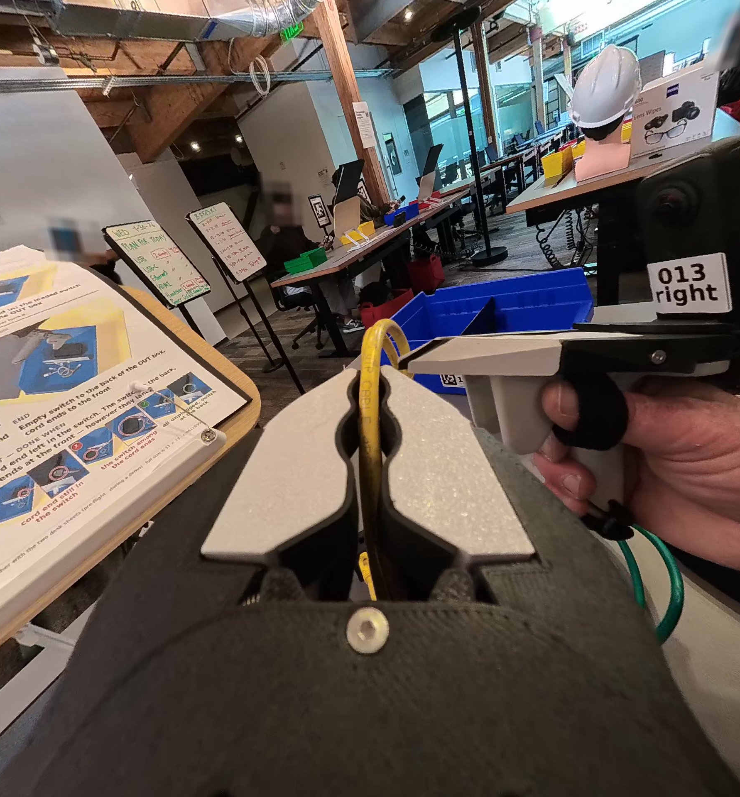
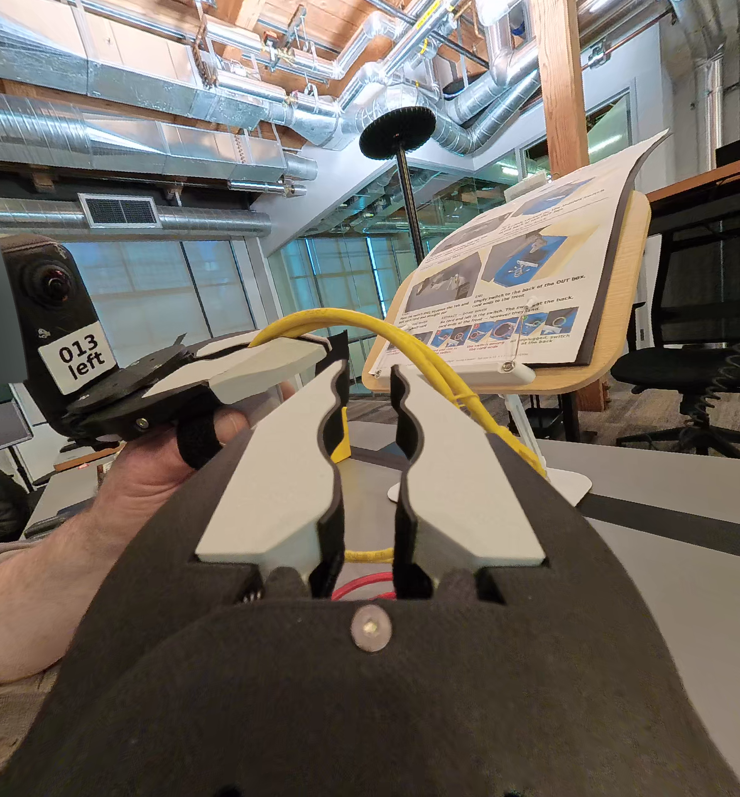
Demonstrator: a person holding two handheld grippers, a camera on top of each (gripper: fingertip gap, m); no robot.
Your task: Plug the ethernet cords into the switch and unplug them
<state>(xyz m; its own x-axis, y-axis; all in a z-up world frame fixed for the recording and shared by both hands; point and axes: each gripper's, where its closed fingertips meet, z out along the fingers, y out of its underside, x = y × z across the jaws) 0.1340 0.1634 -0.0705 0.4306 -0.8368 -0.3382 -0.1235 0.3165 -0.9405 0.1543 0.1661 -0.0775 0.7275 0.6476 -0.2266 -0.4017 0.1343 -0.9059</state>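
Grey table (image 2: 683, 560) fills the lower right of the right wrist view, crossed by a dark stripe. A tilted wooden stand (image 2: 618, 345) carrying a printed instruction sheet (image 2: 510, 293) occupies the right centre of that view and the left side of the left wrist view. A blue divided bin (image 1: 510, 310) sits at centre right of the left wrist view.

Left gripper (image 1: 370, 388): clenched on the yellow ethernet cord (image 1: 368, 409), which runs up between its fingers and loops over the tips. In the right wrist view the same cord arches from that gripper, centre left, down toward the table beside the right finger.

Right gripper (image 2: 368, 379): released, a clear gap between the fingers, nothing grasped.

A green cord (image 1: 666, 595) loops at the lower right of the left wrist view. A red cord (image 2: 359, 588) shows low between the right fingers. The switch cannot be identified in either view.
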